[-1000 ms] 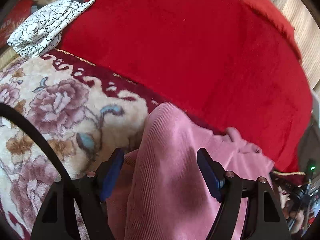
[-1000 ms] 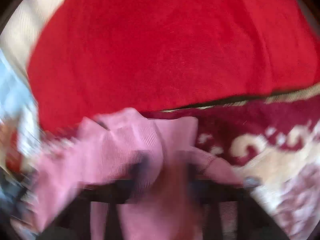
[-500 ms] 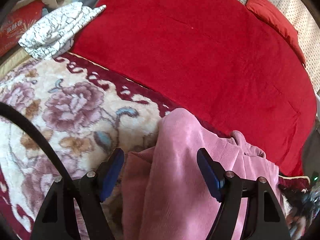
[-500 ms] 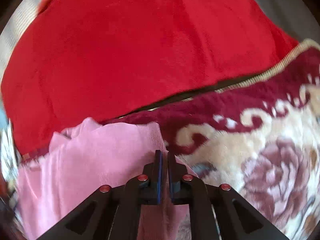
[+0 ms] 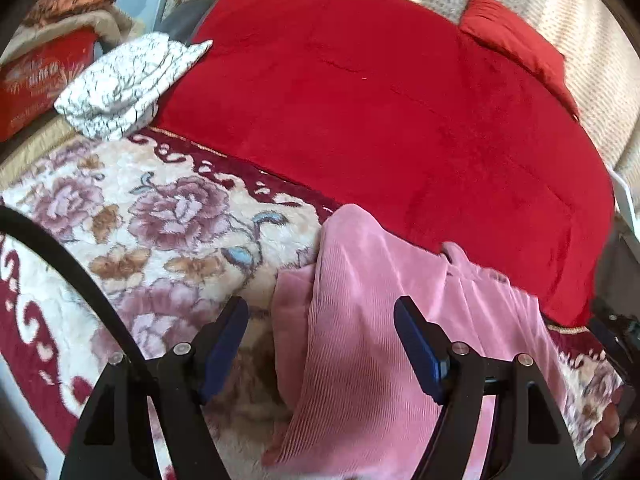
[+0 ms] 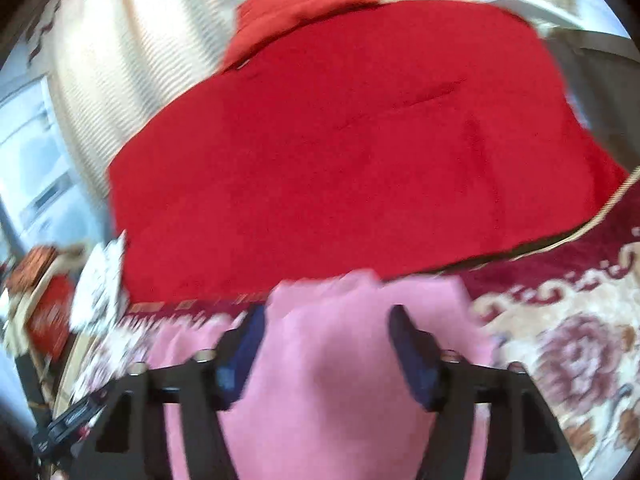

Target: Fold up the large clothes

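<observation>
In the left wrist view the left claw (image 5: 320,344) is spread wide and grips nothing; the pink garment (image 5: 372,320) lies on the flowered blanket (image 5: 160,216) directly ahead, its ribbed folded edge running between the two blue-padded fingers (image 5: 224,344) and past them toward the red blanket (image 5: 400,120), whose near edge it touches. The garment is soft, finely ribbed knit with a smoother pink layer showing beneath at its left side; the flowered blanket is plush, cream with mauve roses and a dark red scroll border, and the red blanket is a flat, fuzzy sheet. A folded white cloth with black crackle lines (image 5: 128,84) sits well apart at the far left. Compared with half a second ago, more of the room above the bed shows and the garment lies much the same. In the blurred right wrist view the right claw (image 6: 324,340) is released, fingers wide apart, with the pink garment (image 6: 340,360) filling the gap between them and spreading below; half a second ago these fingers were clenched together on the fabric.
</observation>
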`<state>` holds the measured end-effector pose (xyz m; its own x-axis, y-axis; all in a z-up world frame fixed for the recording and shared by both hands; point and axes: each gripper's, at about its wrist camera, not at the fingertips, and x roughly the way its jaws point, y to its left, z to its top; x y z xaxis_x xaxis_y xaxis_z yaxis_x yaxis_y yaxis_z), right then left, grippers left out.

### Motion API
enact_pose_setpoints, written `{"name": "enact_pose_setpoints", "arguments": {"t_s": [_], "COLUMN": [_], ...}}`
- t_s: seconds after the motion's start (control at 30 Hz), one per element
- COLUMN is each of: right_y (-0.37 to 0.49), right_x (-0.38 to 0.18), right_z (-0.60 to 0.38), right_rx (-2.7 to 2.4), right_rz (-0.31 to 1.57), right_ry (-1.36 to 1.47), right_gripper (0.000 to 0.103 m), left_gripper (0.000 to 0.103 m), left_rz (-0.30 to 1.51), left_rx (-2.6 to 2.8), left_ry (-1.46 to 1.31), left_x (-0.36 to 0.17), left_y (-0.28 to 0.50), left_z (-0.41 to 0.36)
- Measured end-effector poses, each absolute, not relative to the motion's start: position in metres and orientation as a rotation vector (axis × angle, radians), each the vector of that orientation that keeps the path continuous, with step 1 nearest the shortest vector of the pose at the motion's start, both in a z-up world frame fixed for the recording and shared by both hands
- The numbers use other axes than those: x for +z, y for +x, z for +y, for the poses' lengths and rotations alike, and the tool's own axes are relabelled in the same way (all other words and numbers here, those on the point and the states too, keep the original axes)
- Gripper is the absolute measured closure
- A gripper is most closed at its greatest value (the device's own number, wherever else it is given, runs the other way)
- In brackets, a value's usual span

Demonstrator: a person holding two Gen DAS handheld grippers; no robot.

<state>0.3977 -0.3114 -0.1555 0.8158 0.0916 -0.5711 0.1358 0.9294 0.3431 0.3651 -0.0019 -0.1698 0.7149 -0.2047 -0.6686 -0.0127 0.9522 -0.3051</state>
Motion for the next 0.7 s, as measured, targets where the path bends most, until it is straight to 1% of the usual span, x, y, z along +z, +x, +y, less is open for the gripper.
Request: {"name": "enact_pose_setpoints", "arguments": {"t_s": [0.03, 0.07, 0.17, 0.23, 0.27, 0.33, 0.37, 0.43, 0.5, 0.57, 0.7], "right_y": [0.398, 0.399, 0.4, 0.401, 0.403, 0.411, 0.412, 0.409, 0.407, 0.403, 0.386], "right_x": [-0.16, -0.165, -0.191, -0.207, -0.216, -0.247, -0.254, -0.25, -0.244, -0.232, -0.201], "right_z": [-0.298, -0.287, -0.265, -0.249, -0.243, -0.23, -0.226, -0.218, -0.22, -0.226, -0.231], "right_rx": [0.007, 0.022, 0.048, 0.065, 0.067, 0.06, 0.05, 0.041, 0.048, 0.063, 0.069], "right_rz": [0.648, 0.673, 0.749, 0.807, 0.843, 0.967, 0.974, 0.945, 0.942, 0.897, 0.722], "right_ry": [0.37, 0.355, 0.333, 0.323, 0.31, 0.255, 0.221, 0.146, 0.171, 0.21, 0.188], "right_gripper": [0.057, 0.059, 0.059, 0.059, 0.059, 0.058, 0.058, 0.058, 0.057, 0.057, 0.057], "left_gripper": [0.025, 0.024, 0.023, 0.022, 0.02, 0.015, 0.013, 0.013, 0.013, 0.013, 0.013], "left_rz": [0.767, 0.773, 0.834, 0.921, 0.988, 1.047, 1.05, 1.05, 1.02, 0.959, 0.871], "left_rx": [-0.093, -0.085, -0.106, -0.09, -0.082, -0.086, -0.082, -0.086, -0.069, -0.061, -0.091], "left_ry": [-0.28, -0.276, -0.28, -0.236, -0.204, -0.224, -0.257, -0.281, -0.269, -0.247, -0.21], "left_x": [-0.171, -0.175, -0.187, -0.204, -0.218, -0.235, -0.236, -0.233, -0.225, -0.214, -0.198], "left_y": [0.356, 0.351, 0.344, 0.353, 0.361, 0.369, 0.371, 0.373, 0.372, 0.368, 0.359], "left_z": [-0.002, -0.001, -0.002, -0.007, -0.011, -0.011, -0.007, -0.004, -0.004, -0.005, -0.015]}}
